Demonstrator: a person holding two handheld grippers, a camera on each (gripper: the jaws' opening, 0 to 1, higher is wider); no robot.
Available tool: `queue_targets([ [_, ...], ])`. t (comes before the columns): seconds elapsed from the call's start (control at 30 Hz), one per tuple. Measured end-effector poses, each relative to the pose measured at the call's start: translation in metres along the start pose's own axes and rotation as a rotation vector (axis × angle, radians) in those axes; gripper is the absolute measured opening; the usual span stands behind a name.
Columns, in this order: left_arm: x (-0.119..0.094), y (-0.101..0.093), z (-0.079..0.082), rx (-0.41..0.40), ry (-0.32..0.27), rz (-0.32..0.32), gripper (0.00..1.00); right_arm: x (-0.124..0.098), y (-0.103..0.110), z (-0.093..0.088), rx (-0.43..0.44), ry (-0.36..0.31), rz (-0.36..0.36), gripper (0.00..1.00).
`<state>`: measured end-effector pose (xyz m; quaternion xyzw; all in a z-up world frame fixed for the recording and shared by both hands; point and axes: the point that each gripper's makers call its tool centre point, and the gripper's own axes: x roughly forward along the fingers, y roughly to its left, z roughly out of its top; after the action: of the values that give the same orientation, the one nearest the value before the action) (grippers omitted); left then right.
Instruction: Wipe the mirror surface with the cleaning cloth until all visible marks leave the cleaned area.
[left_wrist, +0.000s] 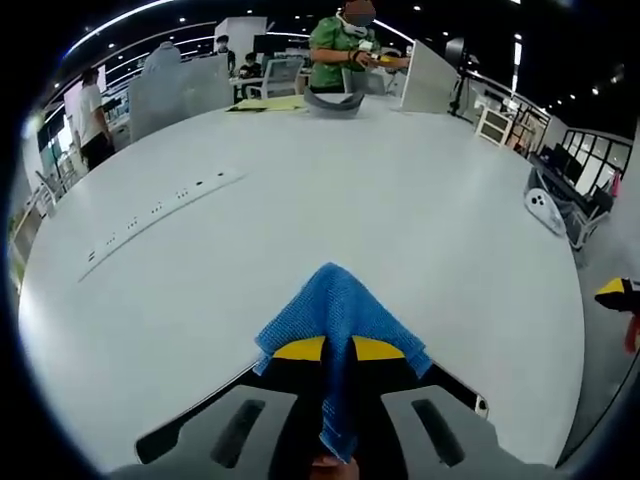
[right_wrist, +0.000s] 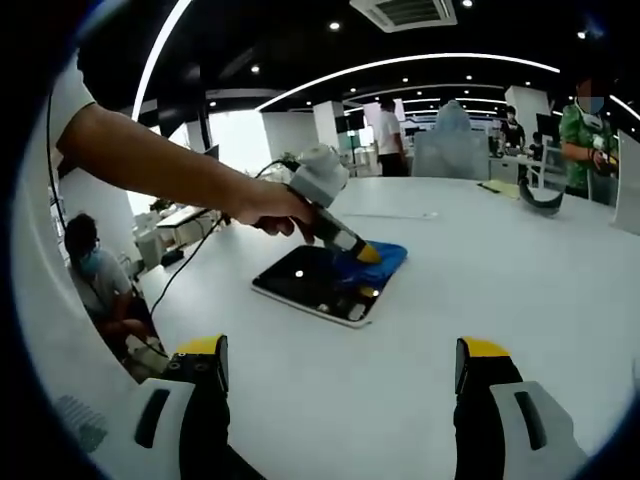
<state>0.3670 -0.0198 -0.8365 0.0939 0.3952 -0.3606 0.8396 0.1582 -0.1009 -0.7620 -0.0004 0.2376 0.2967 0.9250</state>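
- My left gripper (left_wrist: 338, 349) is clenched on the blue cloth (left_wrist: 338, 318); in the left gripper view the cloth bunches between the yellow-tipped jaws and fans out over them.
- In the right gripper view I see that same left gripper (right_wrist: 368, 254) come in from the left, held in my hand (right_wrist: 268, 208), its yellow tip down on the cloth (right_wrist: 375, 264).
- There the cloth lies on the far end of the mirror (right_wrist: 318, 285) and spills past its edge onto the table (right_wrist: 480, 290).
- The mirror lies flat on the white table, a dark rectangle with a pale rim; its near part is bare and reflects a ceiling light.
- My right gripper (right_wrist: 340, 362) is released, its two yellow-tipped jaws wide apart and holding nothing, hovering short of the mirror.
- In the left gripper view the table (left_wrist: 400, 200) stretches ahead, with a long strip (left_wrist: 160, 213) lying on it to the left.
- A person in green (left_wrist: 338, 50) stands at the far side; others stand farther back.
- Another person sits low beside the table in the right gripper view (right_wrist: 95, 280).
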Motion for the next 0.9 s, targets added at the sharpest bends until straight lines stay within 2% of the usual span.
queue_targets([
  [0.33, 0.000, -0.001, -0.001, -0.001, -0.012, 0.015, 0.06, -0.002, 0.000, 0.000, -0.002, 0.001, -0.001, 0.94],
  [0.9, -0.005, -0.012, -0.008, -0.011, -0.021, -0.003, 0.06, -0.001, 0.003, 0.000, -0.006, 0.005, 0.005, 0.94],
])
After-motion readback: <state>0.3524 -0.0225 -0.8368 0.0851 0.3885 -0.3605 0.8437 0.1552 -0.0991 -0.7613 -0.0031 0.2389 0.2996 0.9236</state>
